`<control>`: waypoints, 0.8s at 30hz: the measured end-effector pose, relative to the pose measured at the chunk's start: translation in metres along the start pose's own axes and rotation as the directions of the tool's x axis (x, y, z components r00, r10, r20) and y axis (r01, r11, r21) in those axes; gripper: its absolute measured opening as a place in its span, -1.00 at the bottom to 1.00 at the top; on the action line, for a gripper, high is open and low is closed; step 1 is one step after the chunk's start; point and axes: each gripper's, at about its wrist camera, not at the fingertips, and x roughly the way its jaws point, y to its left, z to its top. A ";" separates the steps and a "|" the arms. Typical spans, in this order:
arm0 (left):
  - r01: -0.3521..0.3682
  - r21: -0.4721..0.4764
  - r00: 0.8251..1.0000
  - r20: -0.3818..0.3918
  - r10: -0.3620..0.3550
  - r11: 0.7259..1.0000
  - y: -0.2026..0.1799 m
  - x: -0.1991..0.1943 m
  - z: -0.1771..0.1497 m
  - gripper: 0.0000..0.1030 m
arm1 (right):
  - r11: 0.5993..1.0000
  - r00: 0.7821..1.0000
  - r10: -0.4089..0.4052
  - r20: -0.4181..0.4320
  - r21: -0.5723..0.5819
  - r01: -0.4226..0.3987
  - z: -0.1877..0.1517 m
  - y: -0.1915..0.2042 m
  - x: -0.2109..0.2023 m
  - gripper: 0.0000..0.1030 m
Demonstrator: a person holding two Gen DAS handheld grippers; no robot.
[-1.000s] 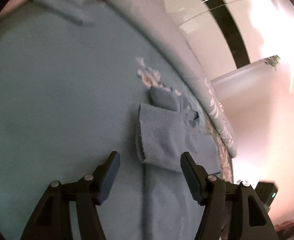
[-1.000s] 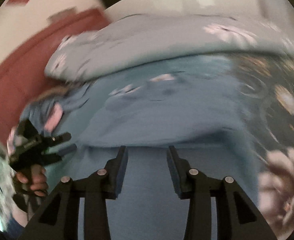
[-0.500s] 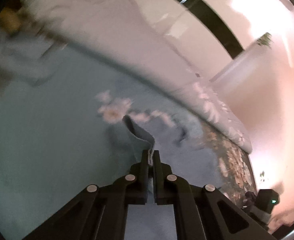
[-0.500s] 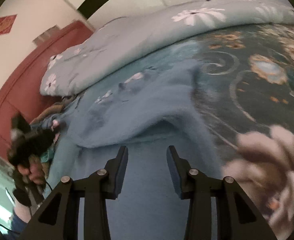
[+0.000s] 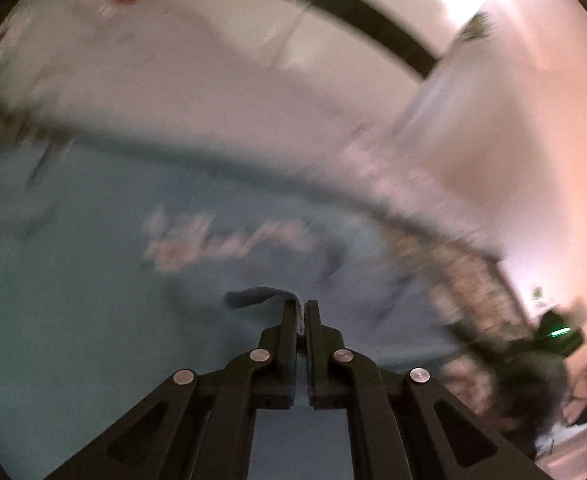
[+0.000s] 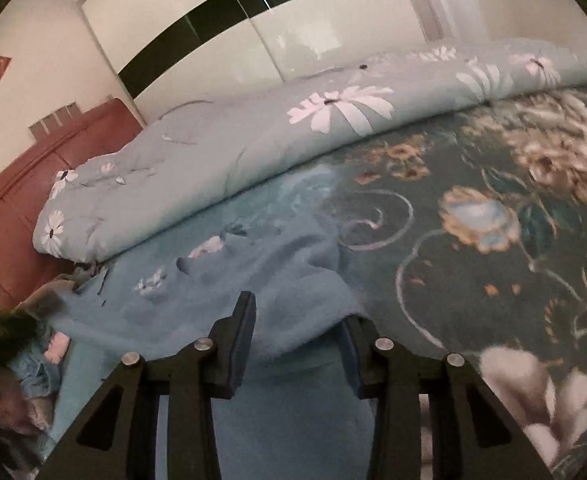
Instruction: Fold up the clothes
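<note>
A light blue fleece garment (image 6: 253, 276) with small flower prints lies spread on the bed. In the left wrist view my left gripper (image 5: 301, 312) is shut on an edge of the blue garment (image 5: 259, 295), which curls up to the left of the fingertips; that view is blurred. In the right wrist view my right gripper (image 6: 299, 312) is open, with a raised fold of the garment lying between its fingers; the right finger is partly hidden under the cloth.
A rolled pale blue daisy-print quilt (image 6: 253, 136) lies along the far side of the bed. A dark floral bedspread (image 6: 493, 240) covers the right part. A red headboard (image 6: 21, 184) is at left. The other gripper and hand (image 5: 549, 344) show at right.
My left gripper closed on the garment edge and lifted it, swinging the view up. My right gripper stayed open and moved forward over the fold.
</note>
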 end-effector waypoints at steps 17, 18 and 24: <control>0.041 -0.163 0.999 0.012 -0.040 0.986 0.030 -0.002 -0.028 -0.81 | 0.993 0.979 0.105 -0.176 0.079 -0.093 -0.048 -0.014 -0.049 -0.15; 0.035 -0.168 0.999 0.007 -0.035 0.985 0.029 0.002 -0.025 -0.69 | 0.991 0.978 0.108 -0.179 0.092 -0.093 -0.051 -0.015 -0.053 -0.15; 0.014 -0.195 1.000 0.001 -0.014 0.981 0.028 0.017 -0.010 -0.45 | 0.988 0.970 0.141 -0.199 0.085 -0.127 -0.067 -0.014 -0.072 -0.10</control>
